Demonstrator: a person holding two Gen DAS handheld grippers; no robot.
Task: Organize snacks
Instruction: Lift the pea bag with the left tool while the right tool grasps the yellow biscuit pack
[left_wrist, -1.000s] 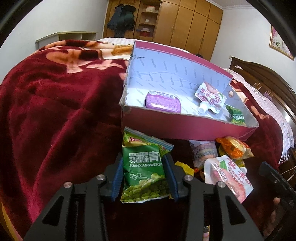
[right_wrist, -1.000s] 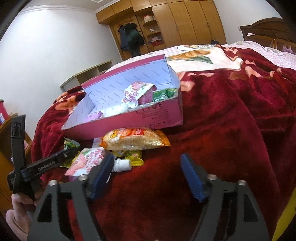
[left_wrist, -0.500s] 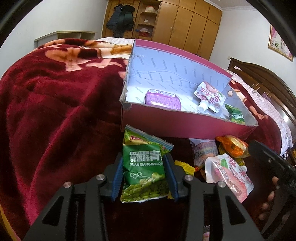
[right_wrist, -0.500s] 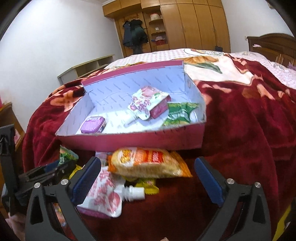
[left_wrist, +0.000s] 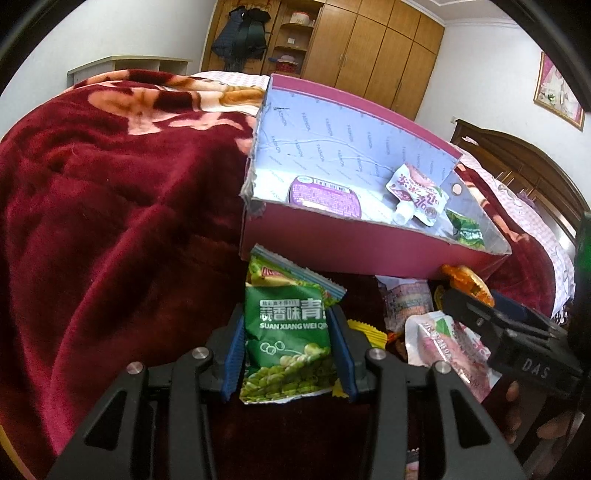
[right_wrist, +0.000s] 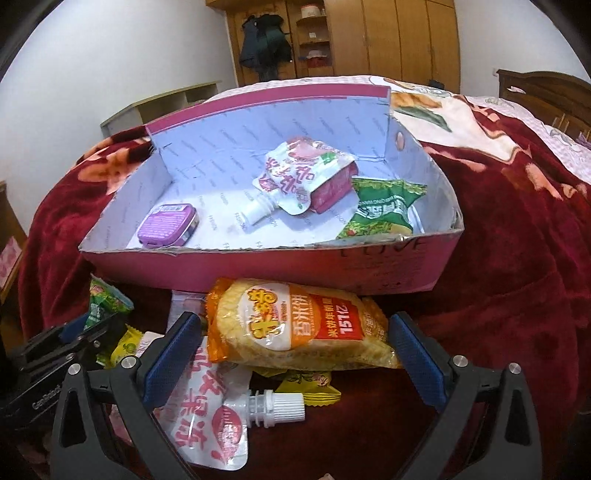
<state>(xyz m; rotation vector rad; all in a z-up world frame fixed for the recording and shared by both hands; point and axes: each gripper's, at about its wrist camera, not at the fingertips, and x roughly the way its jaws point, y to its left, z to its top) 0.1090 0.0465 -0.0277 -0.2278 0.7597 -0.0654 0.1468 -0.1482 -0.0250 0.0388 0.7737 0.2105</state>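
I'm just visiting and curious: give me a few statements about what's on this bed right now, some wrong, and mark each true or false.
1. The left gripper is shut on the green pea packet. True.
2. The right gripper has clamped the orange rice cracker bag. False: its fingers are spread wide on either side of the bag.
3. The purple tin lies inside the pink box. True.
4. The pink box is empty. False: it holds the tin, a spouted pouch and a green packet.
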